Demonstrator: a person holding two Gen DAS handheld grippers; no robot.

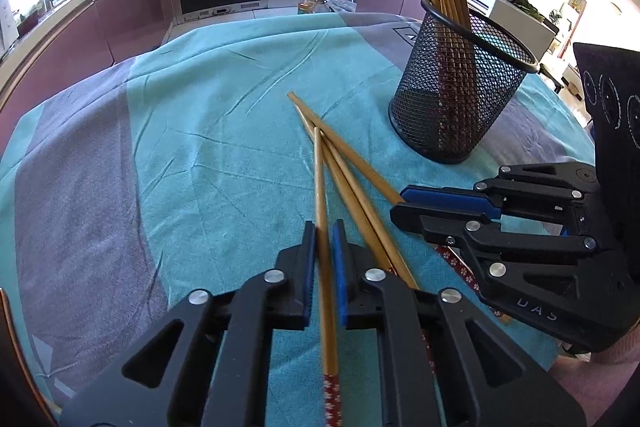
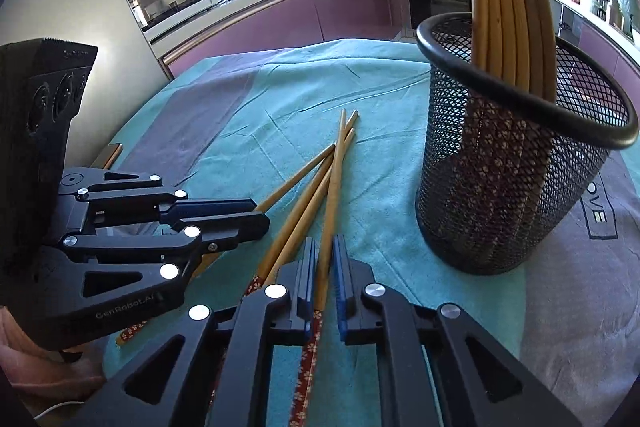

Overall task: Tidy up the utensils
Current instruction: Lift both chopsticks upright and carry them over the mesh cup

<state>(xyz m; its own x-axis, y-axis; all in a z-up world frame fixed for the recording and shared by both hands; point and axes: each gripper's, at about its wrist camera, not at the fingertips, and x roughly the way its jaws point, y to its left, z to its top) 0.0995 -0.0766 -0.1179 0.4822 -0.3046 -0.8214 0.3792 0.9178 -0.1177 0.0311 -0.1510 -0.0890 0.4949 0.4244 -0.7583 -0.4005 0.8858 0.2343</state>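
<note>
The left tongs (image 2: pixel 256 217) body reads "CenRoboLAI", and the tablecloth (image 2: pixel 599 220) shows the letters "OVE".

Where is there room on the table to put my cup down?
The wide stretch of blue-and-grey cloth left of the loose chopsticks, toward the oven side, is bare. It is crowded near the mesh holder, where both tongs, left and right, straddle chopsticks.
</note>
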